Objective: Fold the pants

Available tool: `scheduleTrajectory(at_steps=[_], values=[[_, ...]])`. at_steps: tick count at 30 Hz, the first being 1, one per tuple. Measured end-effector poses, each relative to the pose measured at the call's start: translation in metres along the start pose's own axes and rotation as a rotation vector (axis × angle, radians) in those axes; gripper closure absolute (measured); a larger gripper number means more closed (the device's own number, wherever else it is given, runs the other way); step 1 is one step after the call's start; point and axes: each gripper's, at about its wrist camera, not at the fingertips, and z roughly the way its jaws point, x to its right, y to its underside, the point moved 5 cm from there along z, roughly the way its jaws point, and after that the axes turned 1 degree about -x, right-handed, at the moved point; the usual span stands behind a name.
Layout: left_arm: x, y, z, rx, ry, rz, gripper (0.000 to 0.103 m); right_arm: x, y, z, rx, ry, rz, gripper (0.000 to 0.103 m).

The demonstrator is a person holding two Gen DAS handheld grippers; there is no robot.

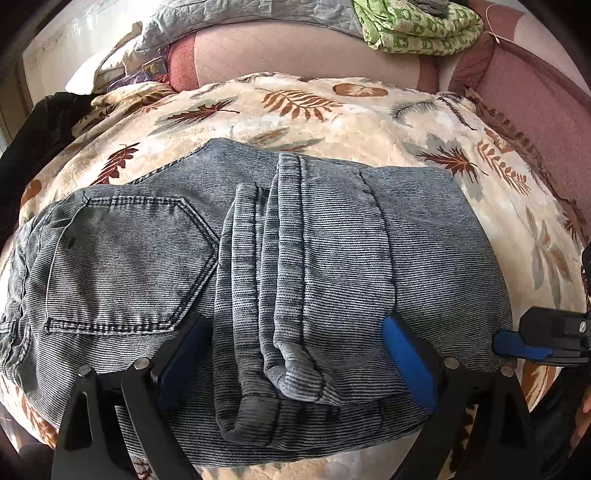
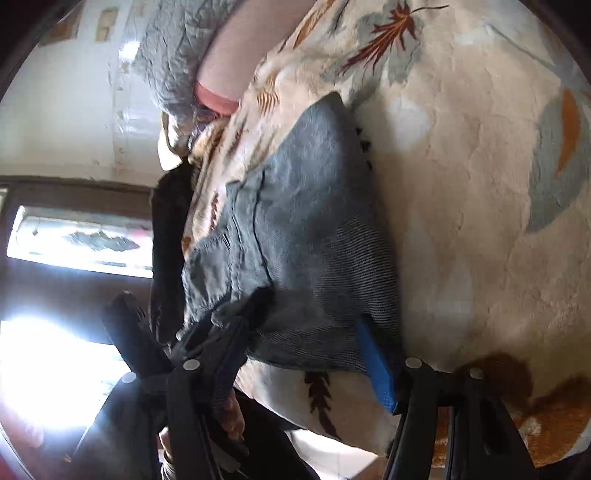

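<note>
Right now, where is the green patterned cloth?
In the left wrist view the green patterned cloth is bunched at the top right, on the pink sofa back beyond the leaf-print blanket that holds the folded pants.

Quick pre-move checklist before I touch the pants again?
1. Pants folded into a compact stack on the blanket: ok.
2. Leg ends lying flat: not ok, bunched in ridges on top.
3. Left gripper open, pads clear of cloth: ok.
4. Right gripper open, nothing pinched: ok, at the stack's edge.
5. Grippers apart from each other: ok.
6. Bottom layers aligned: cannot tell, hidden.
</note>
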Motion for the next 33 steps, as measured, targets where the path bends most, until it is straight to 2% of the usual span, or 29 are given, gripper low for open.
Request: scheduleTrajectory(at_steps=[2, 5, 10, 12, 13, 14, 16, 20, 22, 23, 25, 29, 31, 33], values=[[-0.003, -0.002, -0.006, -0.008, 0.022, -0.033, 0.008, -0.007, -0.002, -0.007, 0.004, 0.011, 0.002, 0.039], [-0.005, -0.003, -0.014, 0.01, 0.018, -0.042, 0.008, -0.029, -0.012, -0.011, 0.015, 0.051, -0.081, 0.039], [-0.007, 0.002, -0.011, -0.012, 0.012, -0.046, 0.008, -0.057, -0.056, 0.005, 0.036, 0.039, -0.124, 0.038], [-0.008, 0.002, -0.009, -0.014, 0.018, -0.053, 0.008, -0.046, -0.069, 0.027, -0.023, 0.041, -0.095, 0.037], [-0.008, 0.002, -0.009, -0.015, 0.02, -0.056, 0.008, -0.031, -0.072, 0.039, -0.046, 0.097, -0.047, 0.037], [-0.008, 0.002, -0.009, -0.017, 0.024, -0.058, 0.008, -0.017, -0.072, 0.049, -0.071, 0.105, -0.007, 0.038], [-0.008, 0.001, -0.01, -0.016, 0.028, -0.054, 0.008, -0.019, -0.074, 0.043, -0.045, 0.073, 0.011, 0.039], [-0.01, 0.0, -0.009, -0.014, 0.034, -0.054, 0.008, -0.045, -0.067, 0.02, 0.001, 0.078, -0.087, 0.037], [-0.011, 0.0, -0.007, -0.016, 0.036, -0.066, 0.008, -0.036, -0.061, 0.021, 0.008, 0.109, -0.083, 0.027], [-0.011, 0.001, -0.005, -0.023, 0.036, -0.071, 0.008, -0.024, -0.058, 0.03, -0.027, 0.156, -0.076, 0.025], [-0.01, 0.0, -0.008, -0.022, 0.029, -0.056, 0.008, -0.019, -0.056, 0.027, -0.008, 0.126, -0.068, 0.025], [-0.018, 0.001, -0.03, 0.037, 0.031, -0.082, 0.008, -0.049, -0.042, 0.002, 0.031, 0.075, -0.128, 0.025], [-0.025, 0.003, -0.042, 0.075, 0.033, -0.111, 0.008, -0.054, -0.021, 0.001, 0.015, 0.043, -0.159, 0.025], [-0.033, 0.007, -0.045, 0.075, 0.055, -0.153, 0.008, -0.034, -0.004, 0.02, -0.051, 0.128, -0.171, 0.024]])
